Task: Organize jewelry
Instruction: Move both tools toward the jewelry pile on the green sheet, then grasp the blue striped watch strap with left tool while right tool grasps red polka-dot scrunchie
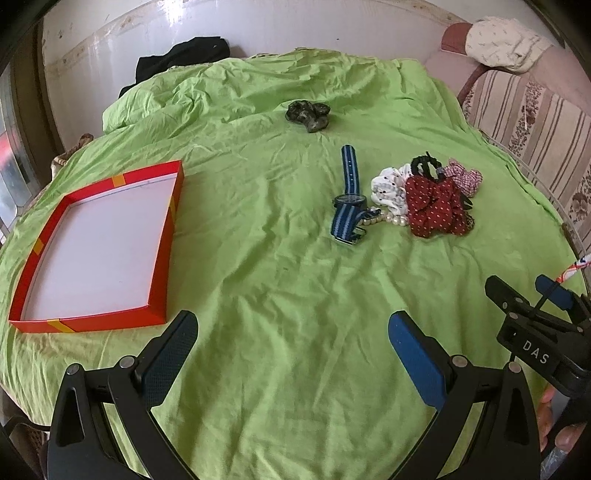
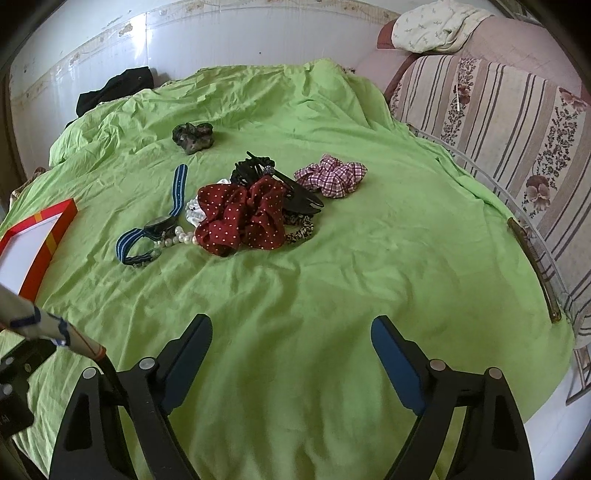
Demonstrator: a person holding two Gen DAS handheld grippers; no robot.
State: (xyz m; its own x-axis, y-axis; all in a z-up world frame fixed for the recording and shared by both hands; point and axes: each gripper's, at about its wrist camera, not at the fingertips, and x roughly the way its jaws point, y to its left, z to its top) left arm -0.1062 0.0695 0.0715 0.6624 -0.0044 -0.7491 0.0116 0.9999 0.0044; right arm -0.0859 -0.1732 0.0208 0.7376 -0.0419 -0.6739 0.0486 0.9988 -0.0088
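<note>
A shallow red box (image 1: pixel 162 251) with a white floor lies at the left on the green sheet (image 1: pixel 280 280). A blue-striped watch (image 1: pixel 349 201) (image 2: pixel 159 223) rests against a pearl bracelet (image 2: pixel 177 236). Right of it is a pile: a red dotted scrunchie (image 1: pixel 436 206) (image 2: pixel 240 218), a white one (image 1: pixel 388 184), a black claw clip (image 2: pixel 299 199), a leopard band (image 2: pixel 301 229) and a pink plaid scrunchie (image 2: pixel 332 177). A dark scrunchie (image 1: pixel 308 114) lies alone farther back. My left gripper (image 1: pixel 291 321) and right gripper (image 2: pixel 291 321) both hover open and hold nothing, well short of the pile.
A striped floral sofa (image 2: pixel 498 129) borders the right side, with a cream cloth (image 2: pixel 436 26) on its arm. A black garment (image 1: pixel 181 59) lies at the far edge by the wall. A brown stick (image 2: pixel 535 269) sits on the right rim.
</note>
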